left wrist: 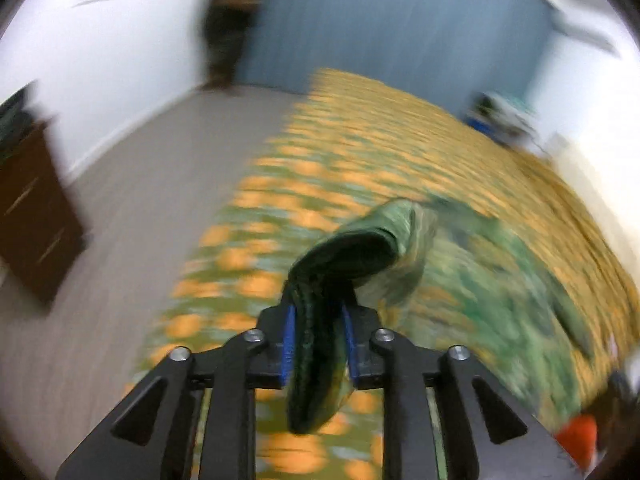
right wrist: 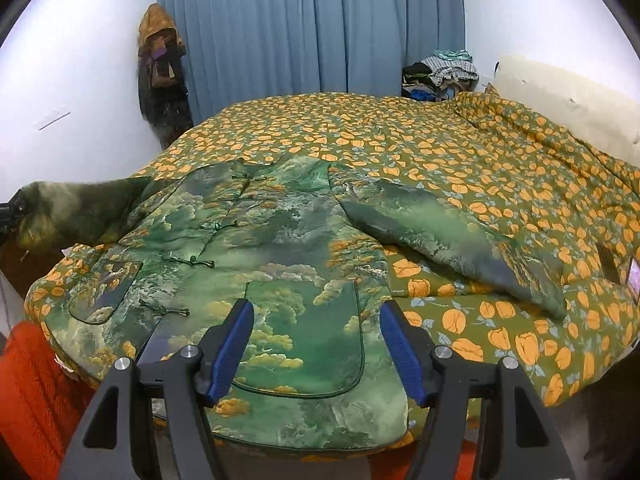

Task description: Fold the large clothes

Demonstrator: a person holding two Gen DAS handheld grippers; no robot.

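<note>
A wide bed covered by an olive-green quilt printed with orange fruit (right wrist: 460,152) fills most of the right wrist view, with tall blue-grey pleated curtains (right wrist: 312,28) behind it and white walls to either side. Spread flat on the near part of the quilt lies a large padded green jacket with a painted cloud-and-forest print, dark piping and knotted cord fastenings (right wrist: 256,240). Its front faces up, one patch pocket near the hem, another toward the left edge. One sleeve (right wrist: 452,240) stretches out flat to the right on the quilt; the other sleeve (right wrist: 76,212) is lifted off the bed at the left edge of the view.

In the blurred left wrist view, the left gripper (left wrist: 320,340) has the cuff end of that lifted sleeve (left wrist: 352,256) clamped between its blue pads, the jaws narrow around the thick fabric, which hangs down between the fingers. The right gripper (right wrist: 316,344) hovers over the jacket's hem, its blue-padded fingers standing wide apart with nothing between them.

A heap of mixed clothes (right wrist: 444,74) sits at the bed's far corner, a dark brown wooden drawer unit (left wrist: 32,216) stands by the left wall, and something orange-red and knitted (right wrist: 28,392) lies below the bed's near left corner.
</note>
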